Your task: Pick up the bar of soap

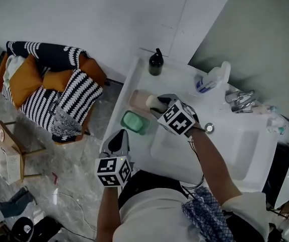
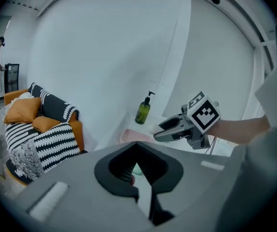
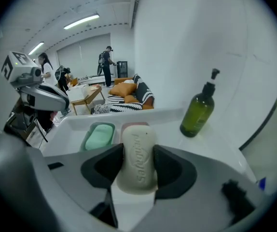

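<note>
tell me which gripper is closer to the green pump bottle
Right. The right gripper, shut on the bar of soap, is over the counter just short of the pump bottle. The left gripper sits farther back, by the counter's near edge.

The head camera is looking steeply down from head height, standing well off the white counter point(image 1: 137, 82) and taking in the left gripper point(image 1: 120, 134), the right gripper point(image 1: 157, 104) and the striped armchair point(image 1: 59, 92) at the left. The left gripper view's camera is riding just behind its own jaws, facing over the counter's edge toward the wall point(image 2: 104, 57), with the right gripper point(image 2: 160, 131) crossing its field. The right gripper view's camera is sitting close over the counter, the bar of soap point(image 3: 137, 156) filling its foreground, and is facing along the counter toward the armchair point(image 3: 124, 94). All three are sharing the green bottle point(image 1: 156, 63) point(image 2: 143, 109) point(image 3: 198, 111) and the armchair. The head and right gripper views are also sharing the green dish point(image 1: 135, 122) point(image 3: 99, 135).
</note>
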{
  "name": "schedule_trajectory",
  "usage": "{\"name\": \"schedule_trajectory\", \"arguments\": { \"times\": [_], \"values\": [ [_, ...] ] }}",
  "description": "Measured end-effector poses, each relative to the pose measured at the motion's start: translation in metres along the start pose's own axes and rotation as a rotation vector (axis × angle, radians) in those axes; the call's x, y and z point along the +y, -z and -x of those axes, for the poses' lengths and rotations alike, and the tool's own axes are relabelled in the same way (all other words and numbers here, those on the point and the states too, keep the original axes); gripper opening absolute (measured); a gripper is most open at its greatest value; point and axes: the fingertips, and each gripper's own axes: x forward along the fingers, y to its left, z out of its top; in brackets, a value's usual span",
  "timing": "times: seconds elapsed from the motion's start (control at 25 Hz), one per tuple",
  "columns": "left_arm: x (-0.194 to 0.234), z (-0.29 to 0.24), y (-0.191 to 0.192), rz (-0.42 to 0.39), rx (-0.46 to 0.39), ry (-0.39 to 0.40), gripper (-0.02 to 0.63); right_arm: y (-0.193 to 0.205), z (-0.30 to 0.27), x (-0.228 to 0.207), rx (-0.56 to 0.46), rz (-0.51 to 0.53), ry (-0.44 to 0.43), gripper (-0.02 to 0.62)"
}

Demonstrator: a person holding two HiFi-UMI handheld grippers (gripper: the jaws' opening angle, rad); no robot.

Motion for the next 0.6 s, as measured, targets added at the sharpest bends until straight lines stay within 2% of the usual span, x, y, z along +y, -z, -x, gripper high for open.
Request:
{"name": "schedule_trajectory", "arguments": {
  "times": [0.28,0.6],
  "values": [
    [-0.036,-0.015,-0.01,-0.071,-0.004,0.104,0.006,0.049,0.033,-0.018,0.039,-0.139,0.086,0.213],
    [-0.073,-0.033,-0.007,-0.151,0.039,0.199,0.006,0.105,0.053,-0.033,0.087,-0.248,0.147,0.212]
  ]
}}
